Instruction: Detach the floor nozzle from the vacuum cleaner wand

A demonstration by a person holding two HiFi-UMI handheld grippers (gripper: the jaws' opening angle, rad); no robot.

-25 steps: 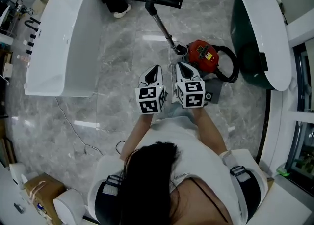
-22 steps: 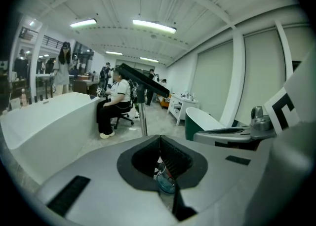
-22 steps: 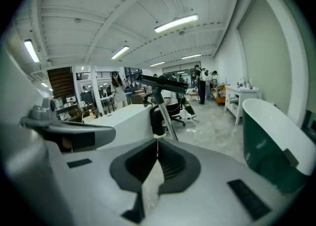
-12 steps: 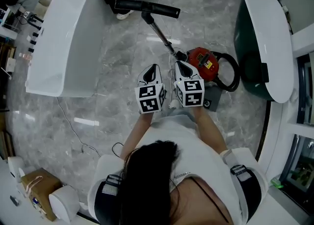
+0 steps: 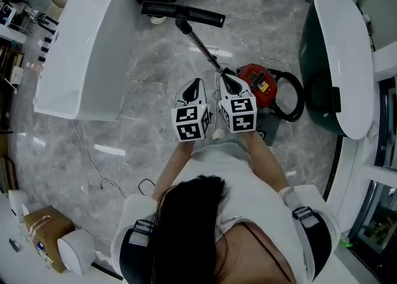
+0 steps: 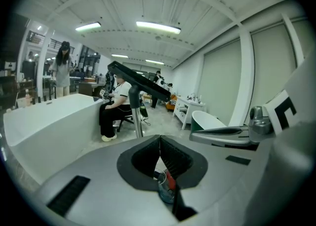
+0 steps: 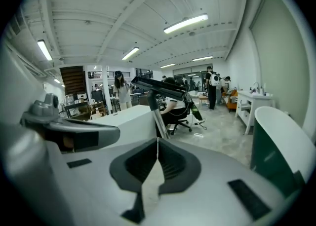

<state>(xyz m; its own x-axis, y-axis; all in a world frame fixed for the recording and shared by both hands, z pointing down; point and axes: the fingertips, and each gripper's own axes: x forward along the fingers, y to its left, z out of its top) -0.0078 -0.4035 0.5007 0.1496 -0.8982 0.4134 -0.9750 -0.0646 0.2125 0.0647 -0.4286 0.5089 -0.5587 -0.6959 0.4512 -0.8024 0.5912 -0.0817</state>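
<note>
**Approach under way, nothing gripped yet**

Left tongs (image 5: 196, 84) are clenched, pads together with nothing between them. The red and bluish bits under the jaws in the left gripper view are the canister seen through the gap, not a held part. Right tongs (image 5: 226, 78) are also clenched and empty. The two sit side by side, both angled down and forward.

Change over the last second: the vacuum has slid nearer in the head view. The right tongs' tip now sits just at the lower end of the wand (image 5: 200, 44), where it meets the red canister (image 5: 257, 83); a second ago there was a clear gap. The tongs haven't shifted relative to the body, so it looks like the person is walking in.

The floor nozzle (image 5: 182, 13) is on the far end of the wand, attached, well beyond both tongs. Both gripper views show it raised, with the wand slanting up to it. The white bathtub (image 5: 80, 53) is to the left, and the hose (image 5: 296, 100) loops right of the canister.

My read is that detaching hasn't started. The tongs need to open, then one grips the wand and the other the nozzle neck.
</note>
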